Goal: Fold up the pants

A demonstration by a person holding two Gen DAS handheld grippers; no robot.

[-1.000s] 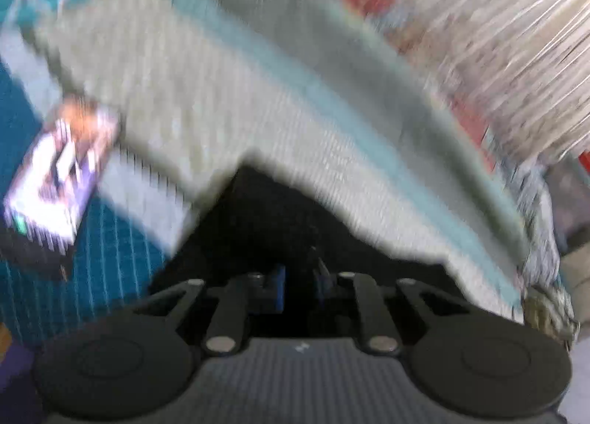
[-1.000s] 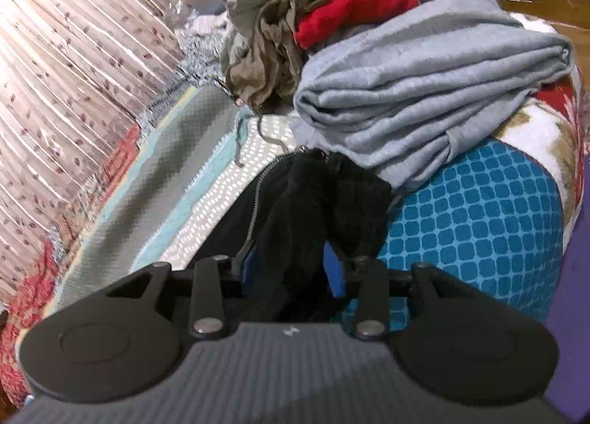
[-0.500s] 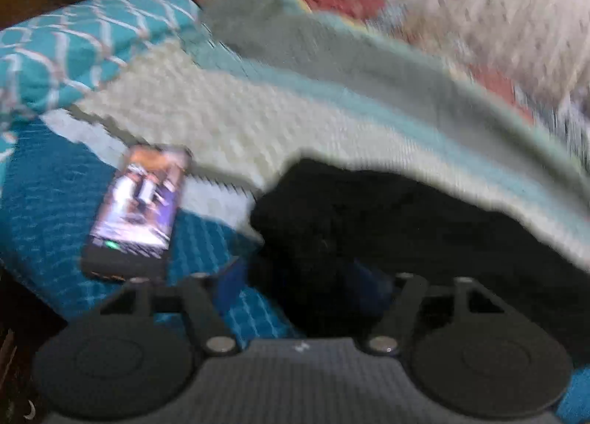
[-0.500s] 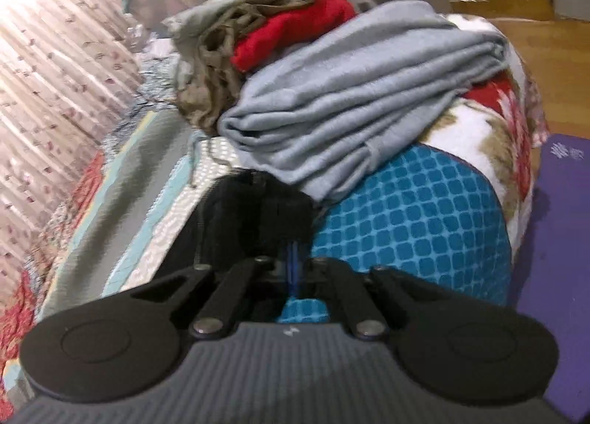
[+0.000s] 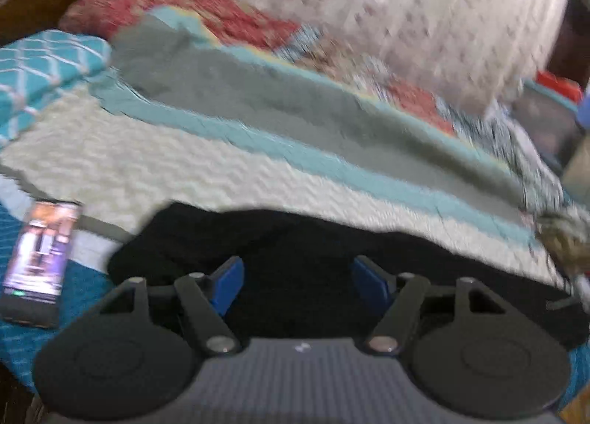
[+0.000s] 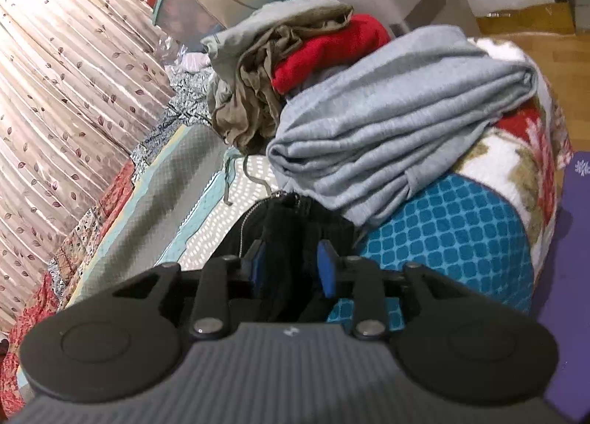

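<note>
The black pants (image 5: pixel 332 250) lie as a long dark band on the bed's near edge in the left wrist view. My left gripper (image 5: pixel 298 284) hovers over their near side, jaws wide open, neither blue pad touching the cloth. In the right wrist view the zipper end of the pants (image 6: pixel 287 225) bunches up in front of a folded grey garment. My right gripper (image 6: pixel 291 265) straddles that bunch and its jaws are opening. Black cloth sits loose between the blue pads (image 6: pixel 326 269).
A lit phone (image 5: pixel 38 261) lies on the teal cover left of the pants. A folded grey garment (image 6: pixel 387 136) and a heap of olive and red clothes (image 6: pixel 295 55) crowd the bed's end. A curtain (image 6: pixel 66 92) hangs behind the bed, and a purple mat (image 6: pixel 575 239) lies on the floor.
My left gripper let go of the pants, opened wide and swung sideways along the bed edge. My right gripper's jaws, shut on the black cloth before, have parted.
</note>
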